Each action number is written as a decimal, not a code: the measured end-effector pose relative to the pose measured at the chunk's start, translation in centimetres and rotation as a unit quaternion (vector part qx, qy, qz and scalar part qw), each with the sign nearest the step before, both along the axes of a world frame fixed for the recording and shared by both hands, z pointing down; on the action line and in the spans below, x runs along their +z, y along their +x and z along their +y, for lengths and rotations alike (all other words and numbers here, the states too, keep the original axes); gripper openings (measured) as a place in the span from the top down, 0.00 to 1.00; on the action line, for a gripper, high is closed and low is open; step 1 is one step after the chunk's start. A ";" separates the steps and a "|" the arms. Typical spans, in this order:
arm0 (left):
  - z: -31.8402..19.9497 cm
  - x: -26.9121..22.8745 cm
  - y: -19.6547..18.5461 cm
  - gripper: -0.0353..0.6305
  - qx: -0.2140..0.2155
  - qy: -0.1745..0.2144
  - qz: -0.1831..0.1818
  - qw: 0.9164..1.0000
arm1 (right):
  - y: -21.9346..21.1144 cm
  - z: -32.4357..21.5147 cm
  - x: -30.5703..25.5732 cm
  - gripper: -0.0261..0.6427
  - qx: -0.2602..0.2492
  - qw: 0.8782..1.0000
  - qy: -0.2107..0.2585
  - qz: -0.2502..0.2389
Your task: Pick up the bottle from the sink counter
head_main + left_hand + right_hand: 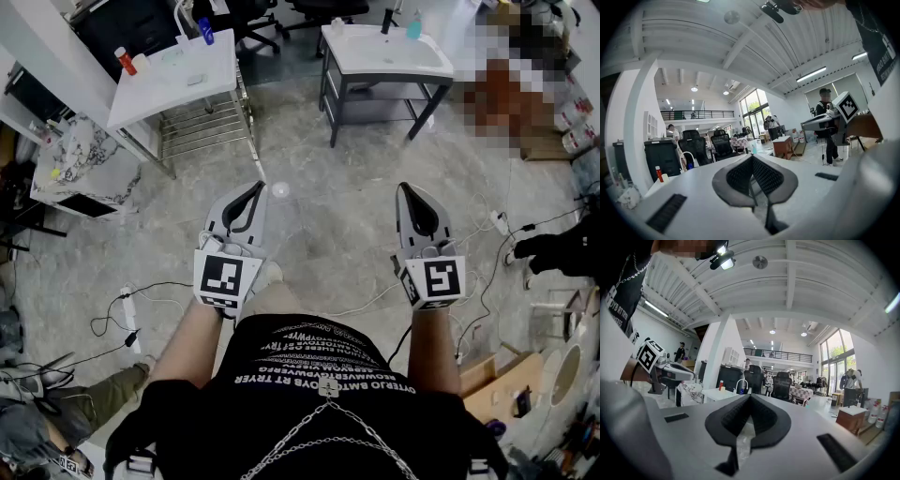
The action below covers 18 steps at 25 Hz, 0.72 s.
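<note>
The left gripper (255, 188) and the right gripper (405, 190) are both shut tight and empty, so one should open wide before reaching the red bottle (124, 60) on the bench (164, 89), far ahead to their left.

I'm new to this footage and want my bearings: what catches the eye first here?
Two grippers, the left gripper and right gripper, jut forward side by side over grey floor, both shut and empty. Ahead at upper left stands a white sink counter with a red bottle; a second sink stand sits top centre.
</note>
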State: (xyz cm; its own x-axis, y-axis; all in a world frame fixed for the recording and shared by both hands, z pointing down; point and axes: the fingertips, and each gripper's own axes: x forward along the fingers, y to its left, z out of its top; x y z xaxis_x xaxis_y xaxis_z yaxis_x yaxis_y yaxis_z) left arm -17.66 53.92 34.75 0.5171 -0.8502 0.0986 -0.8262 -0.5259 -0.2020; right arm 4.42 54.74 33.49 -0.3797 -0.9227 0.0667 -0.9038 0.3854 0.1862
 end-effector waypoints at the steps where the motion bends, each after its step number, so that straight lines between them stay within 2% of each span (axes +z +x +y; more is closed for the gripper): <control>1: -0.8 0.0 -0.6 0.94 -0.003 -0.001 0.002 1.000 | -0.3 -0.6 0.1 0.97 0.000 1.000 -0.002 0.002; 8: -9.1 -0.6 -2.8 0.94 0.000 0.017 0.003 1.000 | -3.4 -8.1 0.6 0.97 -0.011 1.000 -0.013 -0.012; 12: -14.7 -1.1 -5.6 0.94 0.007 0.028 0.010 1.000 | -6.0 -13.3 0.2 0.95 -0.019 1.000 -0.007 -0.006; 18: -22.2 0.3 -8.5 0.94 0.026 0.011 0.004 1.000 | -9.0 -19.6 0.2 0.91 -0.012 1.000 -0.006 -0.010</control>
State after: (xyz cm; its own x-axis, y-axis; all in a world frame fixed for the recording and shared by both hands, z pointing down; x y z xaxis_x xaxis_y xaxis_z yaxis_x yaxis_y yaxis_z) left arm -26.19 31.69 35.04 0.5612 -0.8243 0.0753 -0.7997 -0.5634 -0.2077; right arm -4.56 35.10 33.69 -0.4025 -0.9127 0.0704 -0.8981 0.4086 0.1625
